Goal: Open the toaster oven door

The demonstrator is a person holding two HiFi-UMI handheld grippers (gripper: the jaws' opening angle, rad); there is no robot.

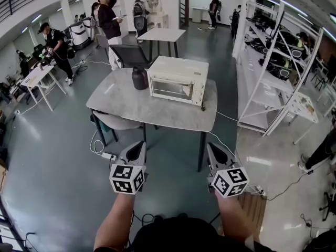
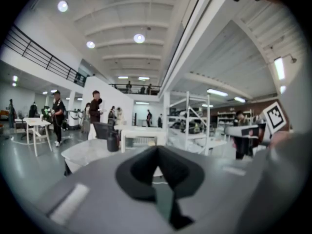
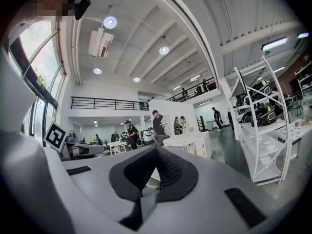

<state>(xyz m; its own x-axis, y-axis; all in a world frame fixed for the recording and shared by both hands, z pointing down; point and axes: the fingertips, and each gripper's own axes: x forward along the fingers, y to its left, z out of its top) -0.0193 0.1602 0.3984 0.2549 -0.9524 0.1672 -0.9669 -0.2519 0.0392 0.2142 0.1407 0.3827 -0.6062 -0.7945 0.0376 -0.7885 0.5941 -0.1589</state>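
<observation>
Clearly approach stage: cream boxy metal toaster oven (image 1: 177,80), door closed, sits at twelve o'clock on grey table (image 1: 126,106), well beyond left gripper (image 1: 138,147) and right gripper (image 1: 213,150), both pinched together, empty. Next: close in, spread jaws.

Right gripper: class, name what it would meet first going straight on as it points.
Probably the cream box-shaped toaster oven on the grey table; it sits just right of the right gripper, so aim is uncertain.

Open tabletop (image 1: 131,106) fronts the toaster oven (image 1: 177,80); dark jug (image 1: 139,79) flanks its left
</observation>
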